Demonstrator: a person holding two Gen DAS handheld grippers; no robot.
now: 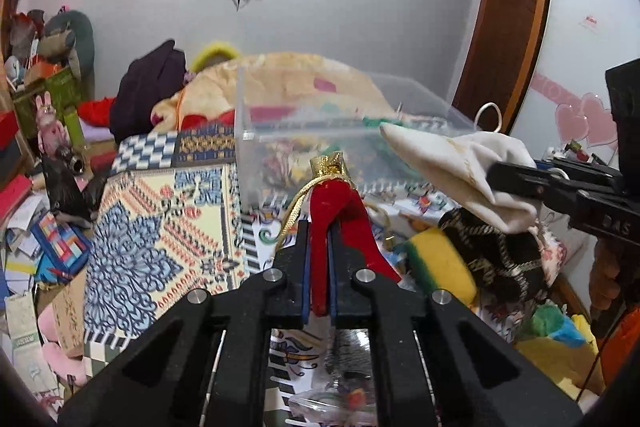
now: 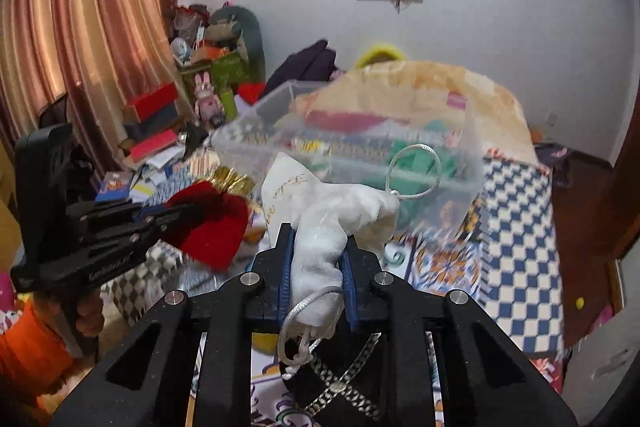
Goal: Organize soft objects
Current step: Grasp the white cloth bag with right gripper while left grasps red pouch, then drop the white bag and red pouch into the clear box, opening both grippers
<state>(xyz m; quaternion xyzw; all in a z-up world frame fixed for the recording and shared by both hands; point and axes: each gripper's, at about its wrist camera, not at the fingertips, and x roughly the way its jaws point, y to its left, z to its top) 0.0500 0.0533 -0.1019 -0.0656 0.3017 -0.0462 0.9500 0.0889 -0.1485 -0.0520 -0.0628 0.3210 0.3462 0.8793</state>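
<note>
My left gripper (image 1: 319, 227) clamps red pouch (image 1: 340, 211); right gripper (image 2: 318, 247) pinches white pouch (image 2: 332, 227). Both aloft, short of clear bin (image 1: 320, 131). Risk: 2 loads collide at rim; dangling cord loop (image 2: 412, 171) snags wall; thin fabric slips.

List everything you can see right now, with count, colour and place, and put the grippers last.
pouch: 1, red with gold top and cord, held up in front of the box
white pouch: 1, white with silver cord, held up near the box
box: 1, clear plastic, on the patterned mat, colourful items inside
sponge: 1, yellow and green, on the mat below the right gripper
black cloth: 1, black with gold trim, beside the sponge
mat: 1, blue and cream pattern, on the floor
left gripper: 1, black, shut on the pouch
right gripper: 1, black, shut on the white pouch
</note>
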